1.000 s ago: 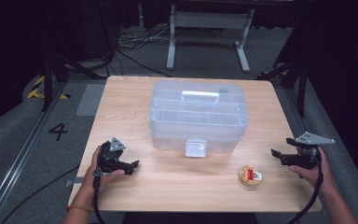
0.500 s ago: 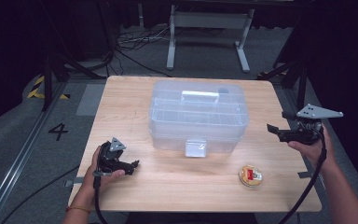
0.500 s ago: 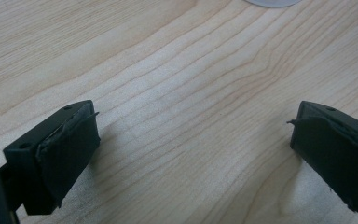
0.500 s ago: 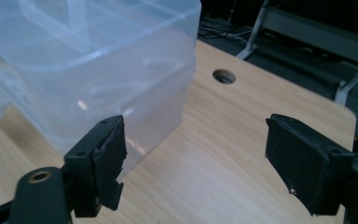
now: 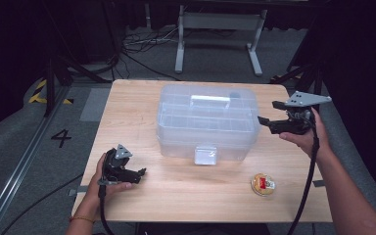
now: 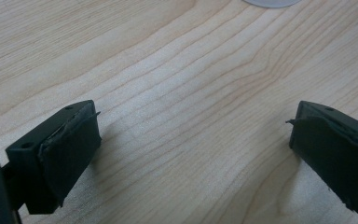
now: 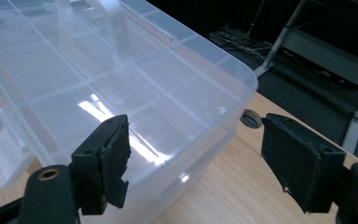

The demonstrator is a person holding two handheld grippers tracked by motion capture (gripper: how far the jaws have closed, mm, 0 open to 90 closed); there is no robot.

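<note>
Clear plastic organizer box (image 5: 206, 120) sits mid-table on the wooden table (image 5: 186, 196), lid down, front latch (image 5: 206, 155) facing the person. R gripper (image 5: 269, 113) is held up just beside the box's right end, jaws spread wide and gripping nothing; in the right gripper view the box corner (image 7: 233, 79) lies between and beyond the jaws, not touching. L gripper (image 5: 139, 174) rests low near the box's front-left, apart from it, jaws also spread wide over bare wood (image 6: 191, 116). Small round tin w/ red label (image 5: 263, 184) lies front-right of the box, well apart.
</note>
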